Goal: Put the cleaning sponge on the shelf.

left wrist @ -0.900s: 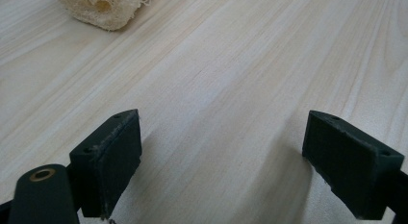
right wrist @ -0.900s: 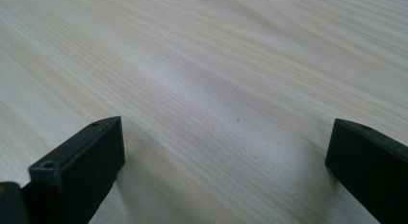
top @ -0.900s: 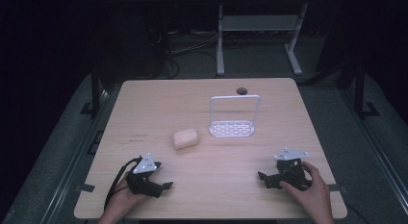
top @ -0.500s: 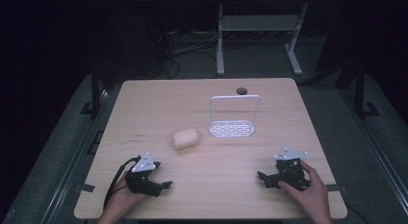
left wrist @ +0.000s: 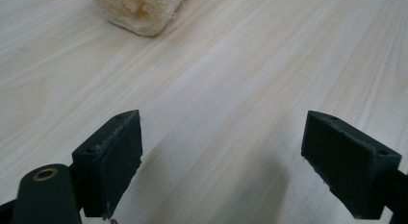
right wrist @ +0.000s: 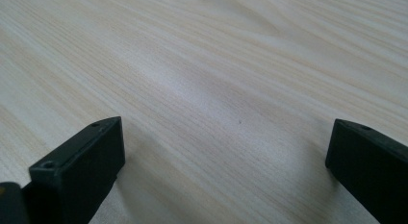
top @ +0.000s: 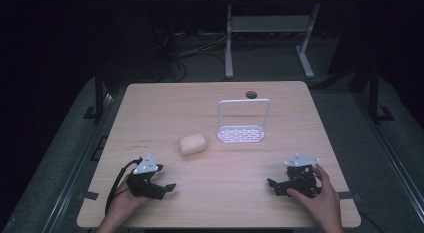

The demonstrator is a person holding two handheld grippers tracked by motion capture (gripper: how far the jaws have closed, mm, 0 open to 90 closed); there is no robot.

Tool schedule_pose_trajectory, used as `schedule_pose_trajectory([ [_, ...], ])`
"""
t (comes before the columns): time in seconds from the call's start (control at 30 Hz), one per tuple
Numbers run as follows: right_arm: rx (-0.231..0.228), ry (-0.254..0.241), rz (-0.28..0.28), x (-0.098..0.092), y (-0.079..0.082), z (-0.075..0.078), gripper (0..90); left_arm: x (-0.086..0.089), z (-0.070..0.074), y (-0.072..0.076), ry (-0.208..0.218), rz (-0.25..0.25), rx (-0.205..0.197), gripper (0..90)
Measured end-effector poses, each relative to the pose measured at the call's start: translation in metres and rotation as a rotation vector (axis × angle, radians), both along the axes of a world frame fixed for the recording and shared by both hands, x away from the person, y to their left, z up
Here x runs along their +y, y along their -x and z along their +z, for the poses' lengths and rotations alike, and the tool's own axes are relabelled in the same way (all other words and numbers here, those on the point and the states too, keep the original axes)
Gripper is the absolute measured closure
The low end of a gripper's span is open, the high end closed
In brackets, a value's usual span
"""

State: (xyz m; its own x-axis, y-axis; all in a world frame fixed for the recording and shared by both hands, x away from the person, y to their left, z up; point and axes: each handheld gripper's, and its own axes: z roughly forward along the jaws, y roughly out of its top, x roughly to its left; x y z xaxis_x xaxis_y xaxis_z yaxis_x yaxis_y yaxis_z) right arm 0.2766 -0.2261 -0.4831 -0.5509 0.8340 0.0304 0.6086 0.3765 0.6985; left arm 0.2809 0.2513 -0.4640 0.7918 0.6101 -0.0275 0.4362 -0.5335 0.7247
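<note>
We rest our left gripper (top: 161, 185) near the desk's (top: 210, 98) front edge, fingers (left wrist: 113, 161) wide apart and empty, the loofah sponge (top: 192, 144) lying just ahead of it toward the middle. Farther right stands the white rack (top: 242, 123), and our right gripper (top: 276, 187) waits, spread and empty. Nothing is grasped yet; next, we judge, the left must reach forward and straddle the sponge.

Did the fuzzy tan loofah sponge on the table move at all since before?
No. The tan loofah sponge lies at the same spot on the wooden table, just left of the white wire rack, as in the earlier high views.
</note>
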Motion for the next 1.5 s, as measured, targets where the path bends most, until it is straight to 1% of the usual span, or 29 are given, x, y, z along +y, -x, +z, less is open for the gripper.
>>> schedule_pose_trajectory([
  [0.1, 0.0, -0.001, 0.0, 0.0, 0.0, 0.0, 0.0, 0.0, 0.004, -0.003, 0.006, 0.003, -0.005, 13.8],
  [0.13, 0.0, -0.001, 0.0, 0.0, 0.0, 0.0, 0.0, 0.0, 0.005, -0.004, -0.002, -0.003, -0.004, 13.8],
  [0.2, 0.0, 0.0, 0.0, 0.0, 0.0, 0.0, 0.0, -0.001, 0.005, -0.004, 0.001, -0.001, -0.007, 13.8],
  [0.23, -0.002, 0.0, 0.001, 0.0, 0.0, 0.0, 0.0, -0.001, 0.007, -0.006, -0.006, -0.004, -0.012, 13.8],
  [0.37, 0.002, -0.001, -0.001, 0.0, 0.0, 0.0, 0.0, 0.0, 0.012, -0.01, -0.001, 0.006, -0.017, 13.8],
  [0.47, 0.002, -0.001, -0.001, 0.0, 0.0, 0.0, 0.0, 0.0, 0.014, -0.013, 0.003, 0.008, -0.01, 13.8],
  [0.5, 0.002, -0.002, -0.001, 0.0, 0.0, 0.0, 0.0, -0.001, 0.016, -0.015, -0.003, 0.005, -0.013, 13.8],
  [0.57, 0.003, -0.002, -0.001, 0.0, 0.0, 0.0, 0.0, -0.002, 0.017, -0.016, -0.001, 0.007, -0.013, 13.8],
  [0.6, 0.003, -0.002, -0.001, 0.0, 0.0, 0.0, 0.0, -0.002, 0.018, -0.017, -0.011, -0.001, -0.013, 13.8],
  [0.73, 0.003, -0.002, -0.001, 0.0, 0.0, 0.0, 0.0, -0.004, 0.023, -0.02, -0.006, -0.005, -0.014, 13.8],
  [0.8, 0.002, -0.002, 0.0, 0.0, 0.0, 0.0, 0.0, -0.005, 0.025, -0.022, -0.015, -0.01, -0.023, 13.8],
  [0.83, 0.002, -0.002, 0.0, 0.0, 0.0, 0.0, 0.0, -0.005, 0.026, -0.023, -0.009, -0.008, -0.026, 13.8],
  [0.9, 0.0, -0.001, 0.001, 0.0, 0.0, 0.0, 0.0, -0.005, 0.029, -0.026, -0.011, -0.007, -0.029, 13.8],
  [1.13, 0.0, -0.001, 0.001, 0.0, 0.0, 0.0, 0.0, -0.005, 0.034, -0.033, -0.013, -0.007, -0.033, 13.8],
  [1.23, -0.001, -0.001, 0.002, 0.0, 0.0, 0.0, 0.0, -0.006, 0.036, -0.036, -0.005, -0.006, -0.035, 13.8],
  [1.27, -0.001, -0.001, 0.002, 0.0, 0.0, 0.0, 0.0, -0.006, 0.037, -0.038, -0.01, -0.01, -0.038, 13.8],
  [1.5, -0.001, -0.001, 0.002, 0.0, 0.0, 0.0, 0.0, -0.009, 0.042, -0.045, -0.012, -0.015, -0.044, 13.8],
])
